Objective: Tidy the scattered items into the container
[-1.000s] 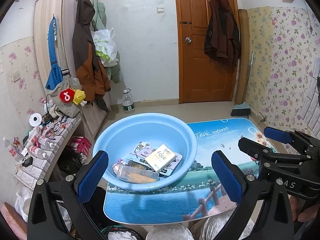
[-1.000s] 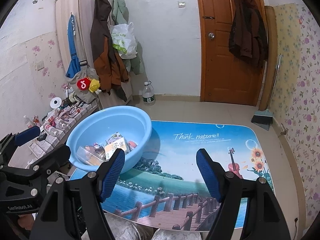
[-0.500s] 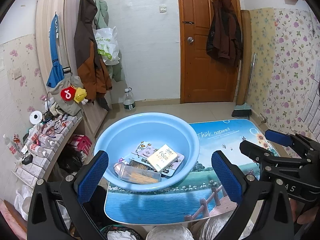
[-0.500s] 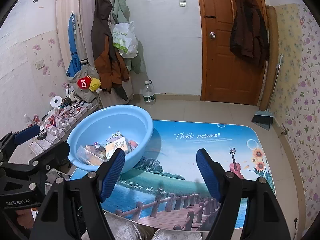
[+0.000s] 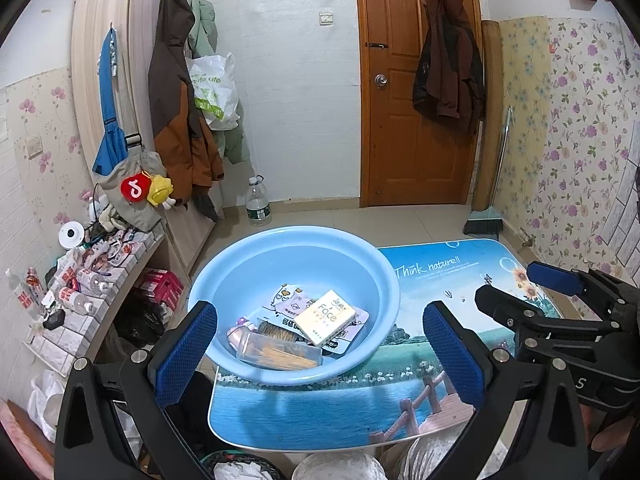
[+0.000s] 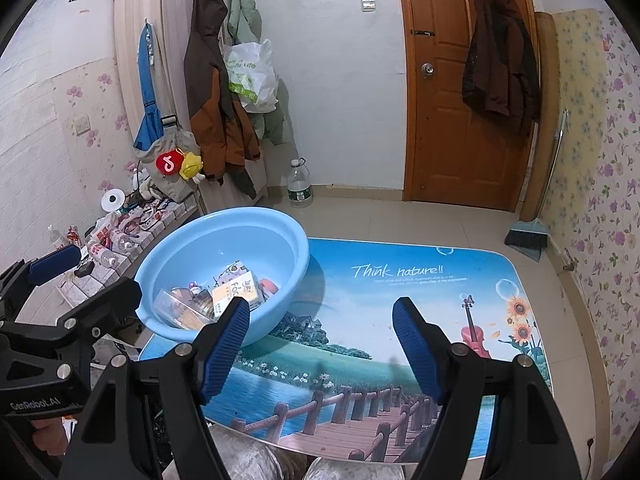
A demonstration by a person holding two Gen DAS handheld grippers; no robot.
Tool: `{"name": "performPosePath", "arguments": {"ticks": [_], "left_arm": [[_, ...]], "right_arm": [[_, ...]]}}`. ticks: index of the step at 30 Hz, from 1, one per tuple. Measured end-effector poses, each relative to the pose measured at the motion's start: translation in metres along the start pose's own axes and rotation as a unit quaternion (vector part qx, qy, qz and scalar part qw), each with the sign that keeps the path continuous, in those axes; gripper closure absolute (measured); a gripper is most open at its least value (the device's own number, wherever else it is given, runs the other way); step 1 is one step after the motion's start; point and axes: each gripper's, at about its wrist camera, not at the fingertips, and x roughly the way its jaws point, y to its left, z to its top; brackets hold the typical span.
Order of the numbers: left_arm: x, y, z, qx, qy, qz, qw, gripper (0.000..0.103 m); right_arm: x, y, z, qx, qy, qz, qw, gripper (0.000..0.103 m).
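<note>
- your left gripper (image 5: 320, 344) and right gripper (image 6: 322, 344) both hang with jaws apart, nothing between them, looks like you're done grabbing.
- the blue basin (image 5: 256, 256) just ahead of the left one holds the tissue pack (image 5: 326, 316) and pouches.
- the table (image 6: 400, 320) ahead of the right one shows nothing loose.

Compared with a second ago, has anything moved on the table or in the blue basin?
Nothing visibly changed. The left gripper and right gripper hang open and empty as before, nothing taken or released. The blue basin sits in the same spot on the table, with the tissue pack and clear box lying inside unchanged.
</note>
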Motion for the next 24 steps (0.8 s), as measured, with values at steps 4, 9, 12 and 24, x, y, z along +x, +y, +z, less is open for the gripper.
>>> {"name": "performPosePath", "arguments": {"ticks": [4, 9, 12, 24], "left_arm": [[0.001, -0.003, 0.001, -0.001, -0.001, -0.003, 1.0, 0.0], [0.006, -0.013, 0.0, -0.002, 0.001, -0.012, 0.9999, 0.0], [0.009, -0.02, 0.0, 0.0, 0.004, -0.018, 0.9998, 0.0], [0.02, -0.06, 0.002, 0.017, 0.013, -0.044, 0.9988, 0.0]], "right_arm": [[0.0, -0.002, 0.0, 0.0, -0.001, -0.002, 1.0, 0.027], [-0.002, -0.012, -0.002, 0.006, 0.0, -0.011, 1.0, 0.027], [-0.004, -0.019, -0.003, 0.011, 0.0, -0.017, 1.0, 0.027], [-0.01, -0.059, -0.009, 0.037, 0.001, -0.041, 0.998, 0.027]]}}
